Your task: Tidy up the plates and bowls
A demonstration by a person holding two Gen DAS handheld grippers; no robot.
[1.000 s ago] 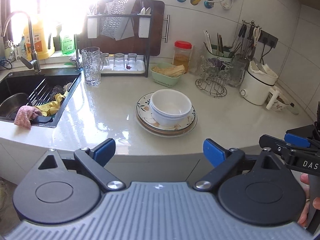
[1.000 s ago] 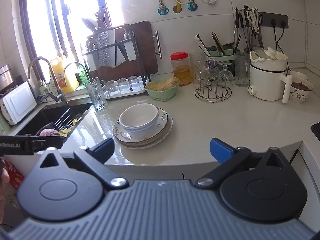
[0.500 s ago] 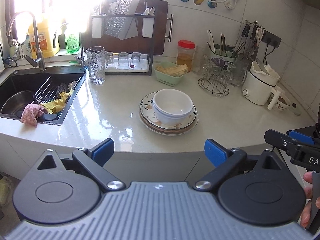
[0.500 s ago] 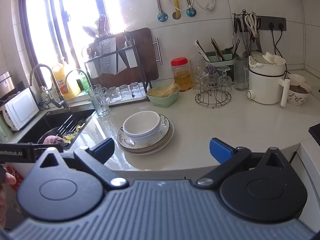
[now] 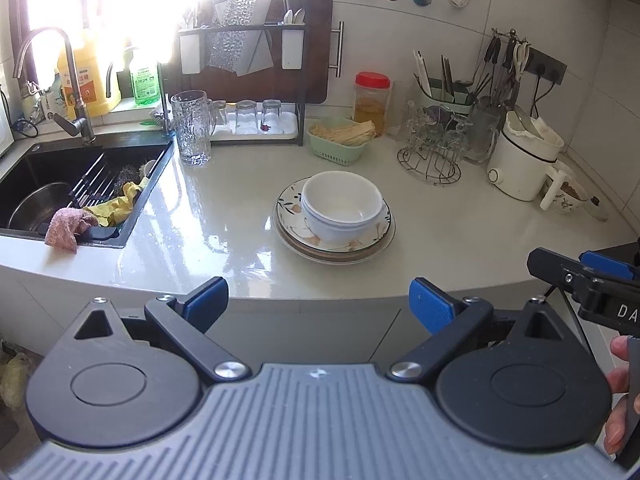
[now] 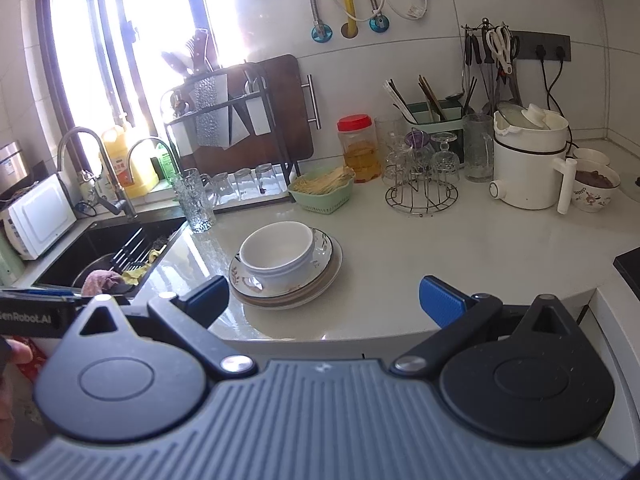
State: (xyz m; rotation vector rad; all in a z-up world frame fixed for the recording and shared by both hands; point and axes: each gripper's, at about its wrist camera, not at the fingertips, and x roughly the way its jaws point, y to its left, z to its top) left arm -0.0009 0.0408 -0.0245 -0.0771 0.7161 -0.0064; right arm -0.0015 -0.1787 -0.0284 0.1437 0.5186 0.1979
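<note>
Stacked bowls on plates, dead ahead of both grippers

The white bowls (image 5: 341, 206) sit nested on the plates (image 5: 372, 246) on the counter (image 5: 460, 236), beyond the left gripper (image 5: 318, 300) and left-forward of the right gripper (image 6: 324, 300); both spread wide, empty, about equally distant.

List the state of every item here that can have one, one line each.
Left hand-held gripper: open, empty, short of the counter.
Right hand-held gripper: open, empty.
White ceramic bowls: nested, upright, on the plates.
Floral-rimmed plates: stacked flat on the counter.
Ribbed glass mug: upright, looks empty.
Red-lidded plastic jar: lid on.
</note>
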